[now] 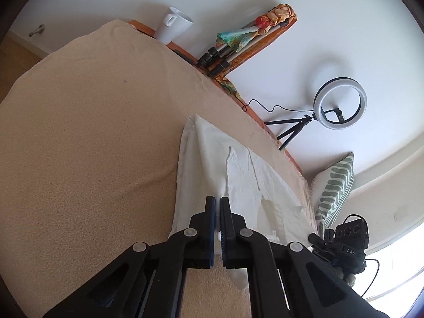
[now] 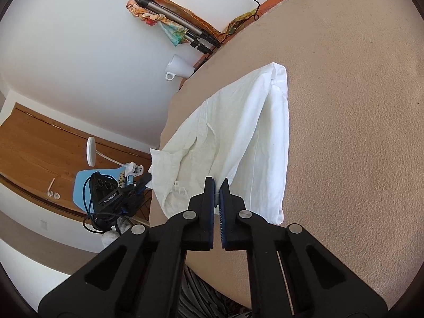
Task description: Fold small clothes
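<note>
I have both tools pinched down on the same white garment (image 1: 212,164), one at each near corner, so that the cloth hangs between my hands and I can carry its near edge over in one piece for a fold.

My left gripper (image 1: 217,201) has its jaws drawn together with a thin strip of the white fabric caught between the blue pads; a little tail of cloth shows below the jaws, so I judge the grip sits just inside the hem. My right gripper (image 2: 217,182) is likewise closed, its pads meeting at the tips on a small pleat of the garment, with only a narrow wedge of daylight further back toward the hinge.

Ahead of each tool the garment runs away from me, lifted near the jaws and lying on the beige cover (image 1: 87,132) further out. It looks like a small shirt, already doubled along one long side; a label shows near the jaws in the right wrist view.

Beyond the cloth's far end, at the edge of the cover, a white mug (image 1: 173,25) stands, with folded tripod legs (image 1: 220,55) beside it. A ring light (image 1: 340,100) stands off to the right of my left tool, and a striped cushion (image 1: 335,188) lies nearer.
</note>
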